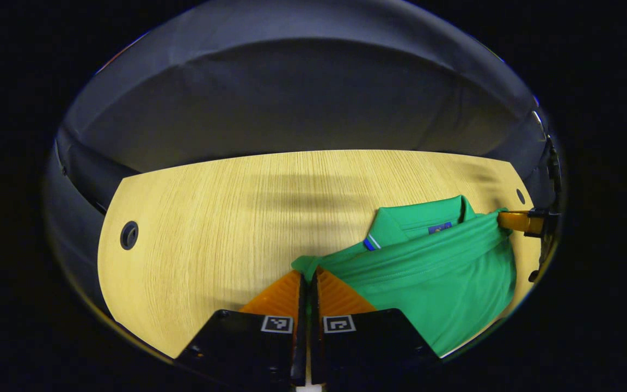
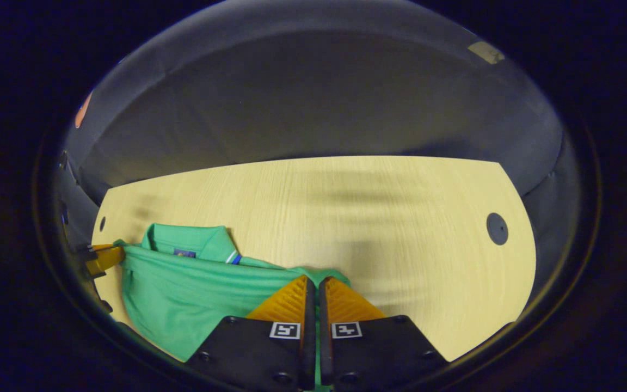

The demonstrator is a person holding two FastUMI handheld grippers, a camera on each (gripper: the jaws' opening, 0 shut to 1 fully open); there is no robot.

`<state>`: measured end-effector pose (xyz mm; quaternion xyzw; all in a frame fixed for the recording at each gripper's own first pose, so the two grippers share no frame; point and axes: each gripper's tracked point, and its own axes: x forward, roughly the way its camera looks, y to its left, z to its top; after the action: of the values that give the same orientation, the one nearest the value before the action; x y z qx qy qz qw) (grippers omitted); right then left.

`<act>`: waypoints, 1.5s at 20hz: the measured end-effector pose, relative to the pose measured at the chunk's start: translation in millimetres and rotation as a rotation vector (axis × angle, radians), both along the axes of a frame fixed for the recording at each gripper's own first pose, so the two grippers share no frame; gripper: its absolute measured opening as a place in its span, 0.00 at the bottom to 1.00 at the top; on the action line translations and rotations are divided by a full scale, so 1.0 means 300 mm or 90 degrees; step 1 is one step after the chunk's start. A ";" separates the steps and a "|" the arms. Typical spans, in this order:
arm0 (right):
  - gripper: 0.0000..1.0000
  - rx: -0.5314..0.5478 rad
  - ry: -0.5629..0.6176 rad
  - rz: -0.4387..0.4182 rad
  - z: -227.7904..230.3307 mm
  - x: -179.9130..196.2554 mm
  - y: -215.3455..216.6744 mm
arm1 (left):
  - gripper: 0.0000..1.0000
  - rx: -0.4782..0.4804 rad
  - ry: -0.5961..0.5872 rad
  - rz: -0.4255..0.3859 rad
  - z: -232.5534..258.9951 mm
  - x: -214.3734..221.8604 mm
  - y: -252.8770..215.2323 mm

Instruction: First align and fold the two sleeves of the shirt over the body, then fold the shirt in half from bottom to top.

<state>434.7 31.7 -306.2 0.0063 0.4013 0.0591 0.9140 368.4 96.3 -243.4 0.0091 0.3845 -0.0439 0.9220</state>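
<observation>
Wooden table (image 1: pixel 210 218) mostly bare, hand-held grippers pinching green shirt (image 1: pixel 444 283) corners

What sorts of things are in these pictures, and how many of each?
Green shirt: 1
Wooden table: 1
Handheld grippers, left gripper and right gripper, each pinching a corner of the shirt's edge: 2
Round holes in the table, one near each end: 2
Total: 6
</observation>
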 end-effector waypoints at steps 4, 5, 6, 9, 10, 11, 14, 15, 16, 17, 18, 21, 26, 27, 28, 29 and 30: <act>0.21 -0.026 -0.019 0.028 0.026 -0.012 0.001 | 0.40 0.028 0.000 0.002 0.006 0.005 0.036; 0.41 -0.022 -0.026 0.034 0.049 -0.022 0.009 | 0.46 0.026 0.000 0.002 0.013 0.004 0.029; 0.61 -0.019 -0.034 0.037 0.074 -0.031 0.010 | 0.70 0.016 -0.003 0.002 0.028 0.000 0.019; 0.91 -0.005 -0.056 0.045 0.157 -0.075 0.031 | 0.94 -0.009 -0.041 0.013 0.128 -0.021 0.011; 0.95 -0.003 -0.061 0.047 0.188 -0.098 0.035 | 0.96 -0.014 -0.052 0.017 0.168 -0.034 0.010; 0.98 -0.011 -0.068 0.043 0.224 -0.118 0.024 | 0.97 -0.021 -0.065 0.021 0.213 -0.056 0.001; 0.98 -0.025 -0.110 0.034 0.371 -0.202 0.010 | 0.97 -0.037 -0.097 0.027 0.348 -0.133 -0.010; 0.98 -0.029 -0.131 0.033 0.434 -0.237 0.007 | 0.97 -0.045 -0.108 0.027 0.404 -0.163 -0.015; 0.94 -0.038 -0.156 0.030 0.499 -0.275 -0.001 | 0.97 -0.047 -0.121 0.030 0.459 -0.199 -0.013; 0.94 -0.045 -0.181 0.025 0.572 -0.316 -0.009 | 0.97 -0.046 -0.138 0.035 0.516 -0.239 -0.002; 0.94 -0.046 -0.207 0.023 0.643 -0.372 -0.007 | 0.97 -0.047 -0.158 0.037 0.576 -0.278 0.003; 1.00 -0.048 -0.285 0.009 0.836 -0.549 -0.011 | 0.97 -0.041 -0.240 0.050 0.773 -0.409 0.017; 0.98 -0.038 -0.390 -0.013 1.063 -0.857 -0.042 | 0.97 -0.038 -0.322 0.059 0.982 -0.674 0.024; 0.97 -0.025 -0.401 -0.013 1.096 -0.922 -0.045 | 0.97 -0.045 -0.339 0.062 1.032 -0.735 0.022; 0.97 -0.017 -0.413 -0.012 1.119 -0.978 -0.064 | 0.98 -0.053 -0.355 0.067 1.070 -0.788 0.009; 0.94 -0.015 -0.429 -0.013 1.141 -1.029 -0.085 | 0.97 -0.058 -0.376 0.073 1.105 -0.844 0.004; 0.94 -0.019 -0.442 -0.019 1.153 -1.079 -0.108 | 0.97 -0.056 -0.394 0.078 1.132 -0.895 -0.006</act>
<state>110.9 -0.7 39.7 -0.0217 0.0668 0.0382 0.9968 99.8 94.6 96.1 -0.0412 0.0833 0.0002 0.9957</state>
